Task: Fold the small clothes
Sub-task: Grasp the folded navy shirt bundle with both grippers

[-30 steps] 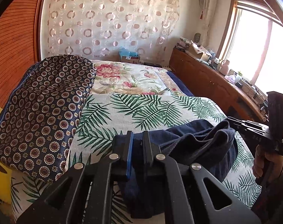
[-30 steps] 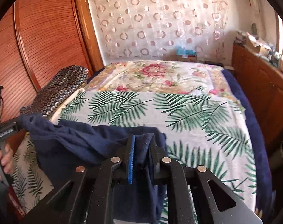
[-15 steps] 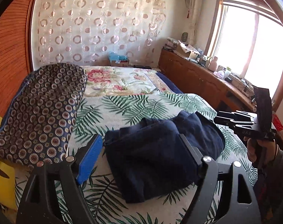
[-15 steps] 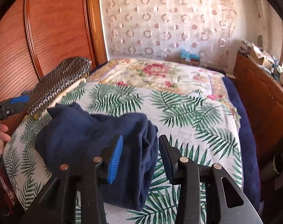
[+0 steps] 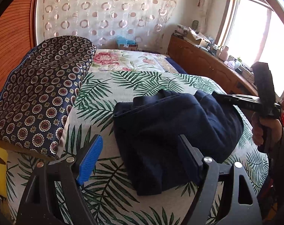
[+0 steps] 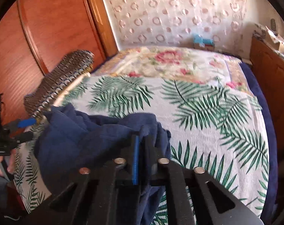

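Left wrist view: navy garment (image 5: 171,131) seen bunched on palm-print bedspread (image 5: 108,191), partly folded; long axis approx. along bed length, narrow end nearest camera. R edge is pinched by right gripper (image 6: 141,142), jaws closed on cloth. Left gripper (image 5: 140,150) spread wide, nothing held, garment between fingers. Step judged: mid-fold, regrasp. Next move: near-left edge to be grasped, w/ layers kept aligned. Patterned pillow (image 5: 40,93) beside.

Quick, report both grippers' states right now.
Left gripper: open, holding nothing, poised over the navy garment.
Right gripper: closed, pinching an edge of the navy garment.
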